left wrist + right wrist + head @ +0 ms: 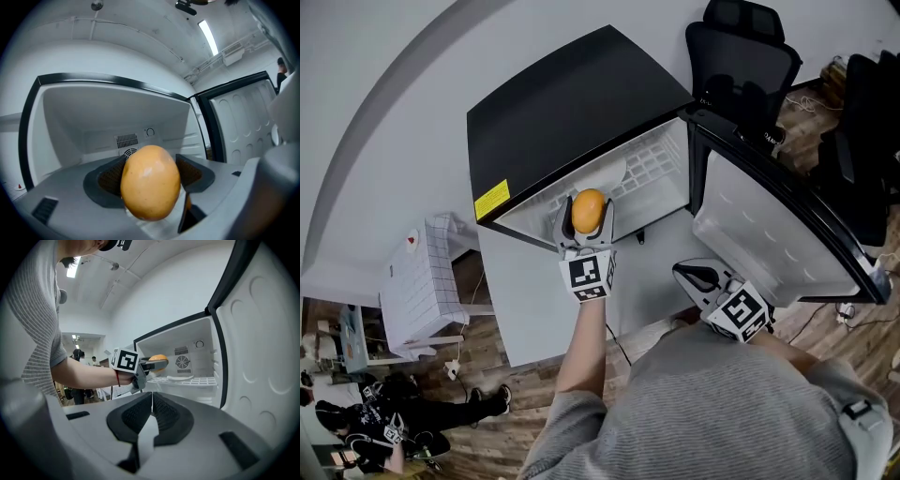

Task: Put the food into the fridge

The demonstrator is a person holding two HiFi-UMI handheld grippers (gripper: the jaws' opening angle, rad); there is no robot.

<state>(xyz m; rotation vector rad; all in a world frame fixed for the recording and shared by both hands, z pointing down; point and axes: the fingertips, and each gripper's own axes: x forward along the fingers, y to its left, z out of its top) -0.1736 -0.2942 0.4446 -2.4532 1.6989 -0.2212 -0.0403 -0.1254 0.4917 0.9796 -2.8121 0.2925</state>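
Left claw [587, 218] extends forward, level, gripping the fruit [150, 183]; right claw [684, 274] hangs back, jaws together.

The black fridge [562, 103] stands with its door [769, 225] swung wide to the right. At the fridge's open front, the left tool [586, 217] grips an orange-yellow fruit [589, 208], just in front of the white wire shelf [652, 164] inside. The right tool [698, 278] hangs below the door's inner edge, jaws together. A yellow label [491, 199] sits on the fridge's top near its left front corner. A black office chair [741, 56] stands behind the fridge.
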